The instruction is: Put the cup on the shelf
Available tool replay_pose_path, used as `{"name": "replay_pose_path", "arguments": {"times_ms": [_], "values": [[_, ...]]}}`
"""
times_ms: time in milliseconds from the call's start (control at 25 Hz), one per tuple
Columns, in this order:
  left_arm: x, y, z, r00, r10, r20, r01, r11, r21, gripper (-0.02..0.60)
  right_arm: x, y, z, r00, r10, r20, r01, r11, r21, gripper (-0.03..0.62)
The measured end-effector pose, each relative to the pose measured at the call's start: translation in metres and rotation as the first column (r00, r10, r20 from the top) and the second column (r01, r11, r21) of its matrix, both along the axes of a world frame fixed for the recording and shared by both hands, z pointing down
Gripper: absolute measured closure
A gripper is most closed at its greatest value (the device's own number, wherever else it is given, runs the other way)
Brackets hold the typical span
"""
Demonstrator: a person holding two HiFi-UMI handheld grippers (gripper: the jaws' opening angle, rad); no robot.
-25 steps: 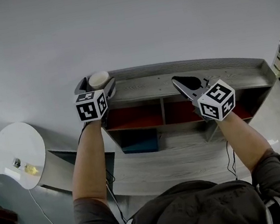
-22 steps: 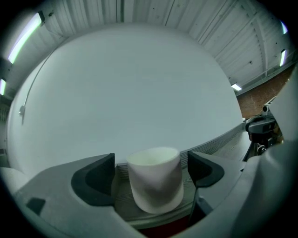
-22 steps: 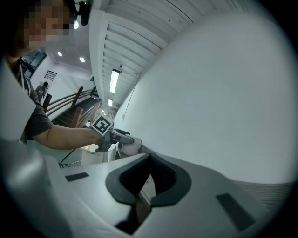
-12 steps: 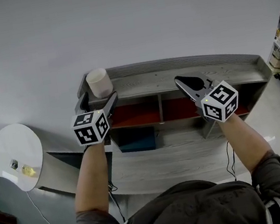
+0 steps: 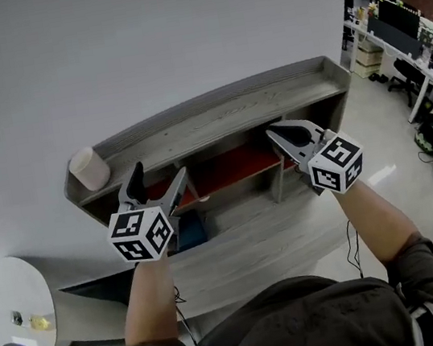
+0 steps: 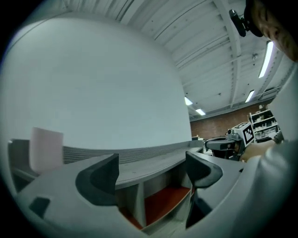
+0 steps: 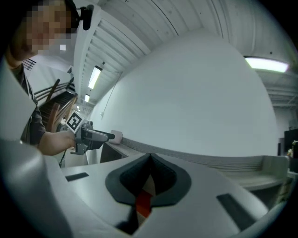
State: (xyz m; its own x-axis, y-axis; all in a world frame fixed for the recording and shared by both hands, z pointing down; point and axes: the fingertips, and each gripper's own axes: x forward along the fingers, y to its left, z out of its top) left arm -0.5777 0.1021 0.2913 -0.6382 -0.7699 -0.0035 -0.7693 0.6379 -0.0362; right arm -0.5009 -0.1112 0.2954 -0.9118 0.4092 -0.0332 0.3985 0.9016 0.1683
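Observation:
A pale cup (image 5: 89, 169) stands upright at the left end of the grey wooden shelf's top board (image 5: 224, 118). It also shows at the left of the left gripper view as a pinkish cup (image 6: 46, 149), and small in the right gripper view as the cup (image 7: 116, 136). My left gripper (image 5: 155, 182) is open and empty, pulled back in front of the shelf, to the right of and nearer than the cup. My right gripper (image 5: 278, 131) is shut with nothing in it, held before the shelf's right half.
The shelf has red-floored compartments (image 5: 228, 170) under the top board and a raised end wall (image 5: 335, 72) on the right. A round white table (image 5: 13, 304) stands at lower left. Desks and chairs (image 5: 414, 31) fill the far right. A white wall rises behind the shelf.
My left gripper has let go of the cup and drawn back from it, jaws open. The head view has swung so the shelf now sits slanted; the right gripper stayed shut.

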Motion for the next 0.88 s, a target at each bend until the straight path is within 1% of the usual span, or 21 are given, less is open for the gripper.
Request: {"name": "replay_pose_path", "arguments": {"times_ms": [120, 240, 280, 320, 360, 400, 480, 600, 760, 880], "values": [[0.021, -0.063, 0.004, 0.992, 0.124, 0.008, -0.124, 0.992, -0.005, 0.138, 0.040, -0.048, 0.006, 0.995, 0.102, -0.007, -0.102, 0.995, -0.012, 0.603], [0.051, -0.125, 0.011, 0.969, 0.248, 0.008, -0.248, 0.969, -0.010, 0.158, 0.088, -0.094, 0.013, 0.978, 0.208, -0.021, -0.208, 0.978, -0.025, 0.602], [0.065, -0.146, 0.013, 0.958, 0.286, 0.006, -0.286, 0.958, -0.008, 0.179, 0.109, -0.109, 0.016, 0.969, 0.244, -0.026, -0.245, 0.969, -0.030, 0.602], [0.081, -0.167, 0.014, 0.946, 0.325, 0.006, -0.325, 0.946, -0.005, 0.227, 0.131, -0.124, 0.018, 0.959, 0.282, -0.031, -0.283, 0.959, -0.034, 0.603], [0.100, -0.188, 0.016, 0.930, 0.367, 0.004, -0.367, 0.930, -0.001, 0.313, 0.155, -0.139, 0.021, 0.947, 0.319, -0.035, -0.321, 0.946, -0.038, 0.603], [0.120, -0.209, 0.018, 0.910, 0.414, 0.002, -0.414, 0.910, 0.003, 0.364, 0.179, -0.153, 0.023, 0.934, 0.354, -0.039, -0.356, 0.934, -0.042, 0.603], [0.160, -0.250, 0.026, 0.863, 0.505, -0.004, -0.505, 0.863, 0.004, 0.390, 0.224, -0.179, 0.028, 0.909, 0.415, -0.044, -0.416, 0.908, -0.048, 0.603], [0.216, -0.305, 0.040, 0.793, 0.610, -0.010, -0.610, 0.793, 0.004, 0.421, 0.285, -0.214, 0.037, 0.867, 0.496, -0.054, -0.498, 0.865, -0.055, 0.603], [0.293, -0.366, 0.055, 0.697, 0.717, -0.018, -0.717, 0.697, 0.017, 0.463, 0.371, -0.251, 0.048, 0.801, 0.594, -0.069, -0.598, 0.800, -0.053, 0.603], [0.355, -0.401, 0.067, 0.629, 0.777, -0.019, -0.777, 0.629, 0.022, 0.499, 0.436, -0.272, 0.056, 0.751, 0.656, -0.081, -0.660, 0.749, -0.051, 0.603]]}}
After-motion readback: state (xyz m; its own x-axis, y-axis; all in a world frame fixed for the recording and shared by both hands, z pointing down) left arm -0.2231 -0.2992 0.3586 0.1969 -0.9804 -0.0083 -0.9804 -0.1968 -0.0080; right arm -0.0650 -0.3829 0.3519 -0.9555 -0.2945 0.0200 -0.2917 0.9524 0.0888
